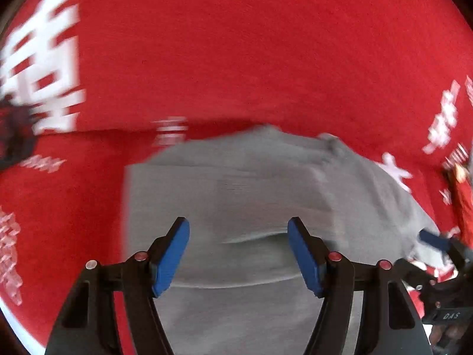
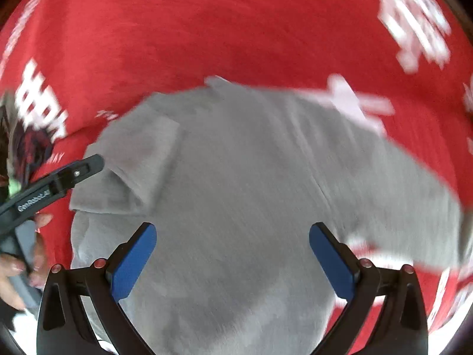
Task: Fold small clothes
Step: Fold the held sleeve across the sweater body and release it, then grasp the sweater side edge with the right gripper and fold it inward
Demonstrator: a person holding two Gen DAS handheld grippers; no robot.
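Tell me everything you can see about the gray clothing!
The gray garment is soft, fuzzy-looking cloth, plain gray with no print. It lies on the red cloth with white writing. It looks partly folded: on one side a flap, maybe a sleeve, is doubled over on top of it, and creases and a seam run across it. The pictures are blurry, so small details are lost. Both grippers hang over it with jaws open, gripping nothing.
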